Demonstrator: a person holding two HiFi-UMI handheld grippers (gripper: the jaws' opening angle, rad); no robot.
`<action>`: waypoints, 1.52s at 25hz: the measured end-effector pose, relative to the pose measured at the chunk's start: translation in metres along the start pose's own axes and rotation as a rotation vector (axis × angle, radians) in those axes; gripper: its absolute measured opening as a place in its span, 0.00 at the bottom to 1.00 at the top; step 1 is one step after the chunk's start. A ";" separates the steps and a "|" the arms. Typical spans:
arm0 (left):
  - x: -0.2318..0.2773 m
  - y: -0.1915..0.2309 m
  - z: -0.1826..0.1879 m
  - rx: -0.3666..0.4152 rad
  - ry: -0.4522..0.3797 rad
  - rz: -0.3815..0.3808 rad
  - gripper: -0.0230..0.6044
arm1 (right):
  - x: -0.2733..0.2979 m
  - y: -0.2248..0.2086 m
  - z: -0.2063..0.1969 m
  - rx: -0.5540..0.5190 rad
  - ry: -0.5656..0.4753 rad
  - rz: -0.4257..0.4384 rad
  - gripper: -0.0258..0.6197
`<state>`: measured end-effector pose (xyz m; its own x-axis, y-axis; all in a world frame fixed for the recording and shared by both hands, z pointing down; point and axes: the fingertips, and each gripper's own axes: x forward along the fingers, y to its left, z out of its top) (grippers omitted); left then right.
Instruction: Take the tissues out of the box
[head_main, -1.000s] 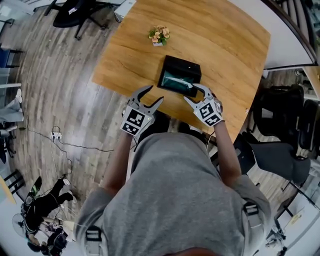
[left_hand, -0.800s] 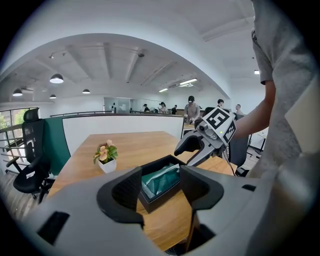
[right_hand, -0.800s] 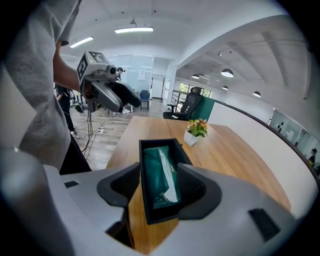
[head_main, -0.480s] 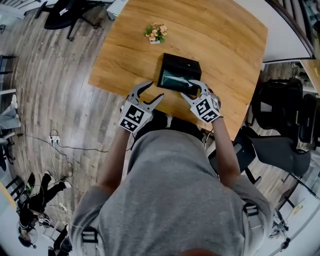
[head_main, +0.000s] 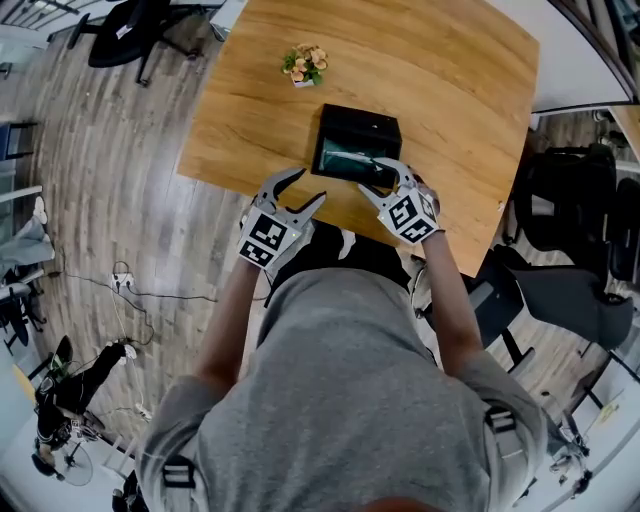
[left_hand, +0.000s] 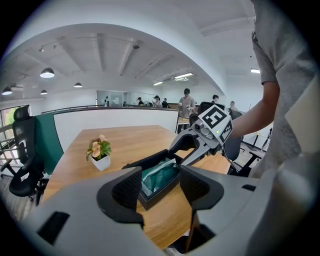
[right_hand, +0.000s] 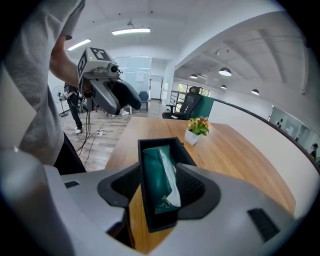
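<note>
Print I can make out: black-and-white square markers (head_main: 266, 240) on each claw's cube. Right claw (head_main: 392, 172) stands partly apart, astride the near end of the black box (right_hand: 163, 220) — its pads meet the box's two side walls. The teal tissue pack (right_hand: 159, 175) lies inside the box, a pale strip showing along it. Left claw (head_main: 308, 186) is apart and empty, over the near edge of the wooden surface (head_main: 450, 90), just beside the box. A potted flower (head_main: 304, 64) stands beyond the box; office chairs (head_main: 570, 220) crowd the surface's right side.
</note>
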<state>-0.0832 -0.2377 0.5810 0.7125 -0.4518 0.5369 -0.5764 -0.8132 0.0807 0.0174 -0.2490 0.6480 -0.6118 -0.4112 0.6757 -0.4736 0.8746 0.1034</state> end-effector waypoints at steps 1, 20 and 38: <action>0.003 0.001 0.000 -0.001 0.003 0.003 0.44 | 0.001 -0.001 -0.001 0.002 -0.004 0.005 0.40; 0.019 0.014 -0.026 -0.058 0.042 0.073 0.44 | 0.036 -0.016 -0.018 -0.093 0.068 0.075 0.43; 0.029 0.020 -0.028 -0.099 0.014 0.080 0.44 | 0.064 -0.007 -0.019 -0.153 0.170 0.198 0.35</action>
<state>-0.0845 -0.2569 0.6216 0.6576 -0.5079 0.5564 -0.6682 -0.7344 0.1193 -0.0068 -0.2766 0.7041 -0.5621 -0.1910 0.8047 -0.2467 0.9674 0.0573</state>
